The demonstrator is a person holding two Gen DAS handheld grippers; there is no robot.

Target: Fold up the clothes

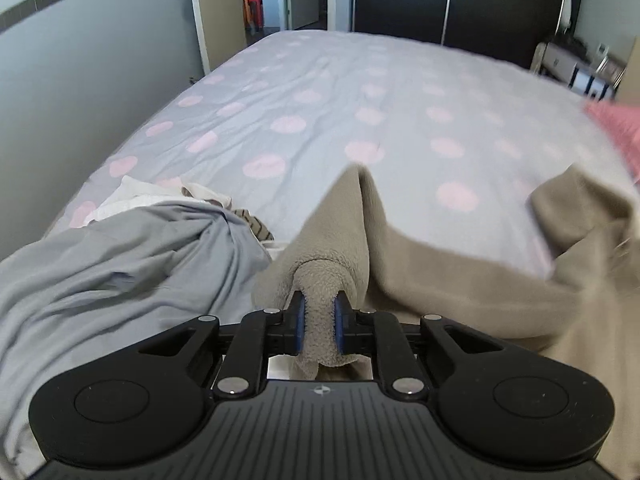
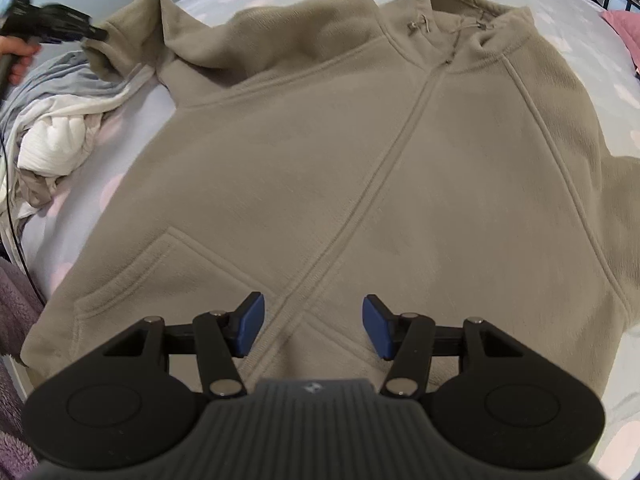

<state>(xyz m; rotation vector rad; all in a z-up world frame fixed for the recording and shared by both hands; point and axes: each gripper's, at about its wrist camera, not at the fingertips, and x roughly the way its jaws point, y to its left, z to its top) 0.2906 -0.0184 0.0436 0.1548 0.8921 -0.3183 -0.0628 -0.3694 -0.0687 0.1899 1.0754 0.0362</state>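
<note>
a: beige fleece fills the right wrist view. the right gripper (image 2: 313,326) hangs just above the lower front of the fleece jacket (image 2: 360,168), its blue pads (image 2: 251,320) spread wide with nothing between them.

b: and the jacket itself?

a: spread front-up on the bed (image 2: 120,136), zipper (image 2: 372,188) running from the hem up to the collar (image 2: 472,16) at the far end. a slanted pocket (image 2: 160,276) sits on the left, near the hem.

b: what about the other tool?

a: the left gripper (image 1: 319,318) is clenched on the cuff of the jacket's sleeve (image 1: 340,220); fleece bulges out between the blue pads (image 1: 301,320). from the right wrist view you can see it at the far left, the left gripper (image 2: 94,34) pinching the sleeve end raised off the bed, with the left hand (image 2: 20,58) gripping its handle.

b: anything beside the jacket?

a: a grey garment (image 1: 120,272) lies crumpled just left of the sleeve, with a white garment (image 2: 56,140) bunched against it. further out, the lilac bedsheet (image 1: 320,100) with pink dots stretches away, a pink cloth (image 1: 616,128) at its right edge, dark wardrobe doors (image 1: 440,0) beyond.
</note>
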